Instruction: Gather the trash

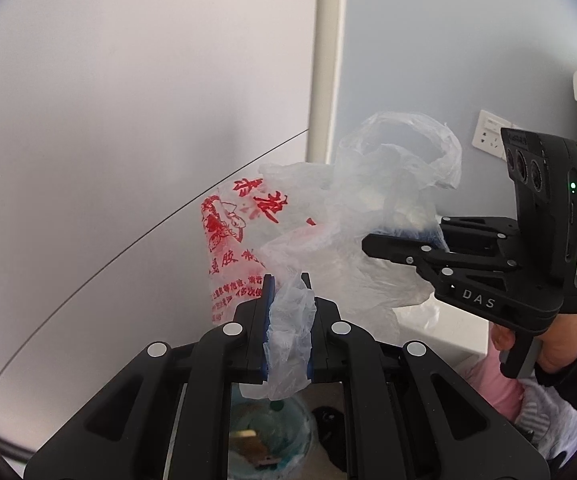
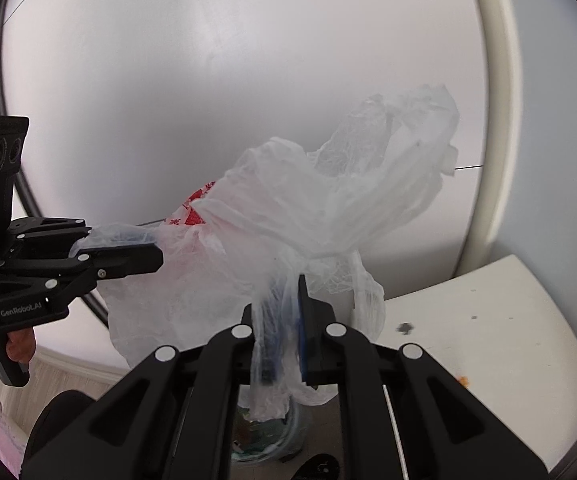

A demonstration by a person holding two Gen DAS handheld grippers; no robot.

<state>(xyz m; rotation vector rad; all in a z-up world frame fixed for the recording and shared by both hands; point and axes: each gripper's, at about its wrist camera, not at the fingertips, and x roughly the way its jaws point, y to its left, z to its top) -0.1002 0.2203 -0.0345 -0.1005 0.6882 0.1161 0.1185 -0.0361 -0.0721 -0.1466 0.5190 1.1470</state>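
A thin white plastic bag (image 1: pixel 328 240) with red printing hangs in the air between both grippers. My left gripper (image 1: pixel 288 284) is shut on one bunched edge of the plastic bag. In the right wrist view the same plastic bag (image 2: pixel 288 216) spreads out, and my right gripper (image 2: pixel 280 292) is shut on another gathered part of it. The right gripper (image 1: pixel 372 246) shows from the side in the left wrist view, pinching the bag's far edge. The left gripper (image 2: pixel 156 256) appears at the left of the right wrist view. Below the bag stands a lined trash bin (image 1: pixel 276 432), partly hidden.
A pale wall and a cream vertical pipe (image 1: pixel 324 60) fill the background. A white table corner (image 2: pixel 488 320) with small stains lies at the right. A wall socket (image 1: pixel 492 136) is at the right. A person's hand (image 1: pixel 560 340) holds the right gripper's handle; pink fabric (image 1: pixel 496 388) lies below.
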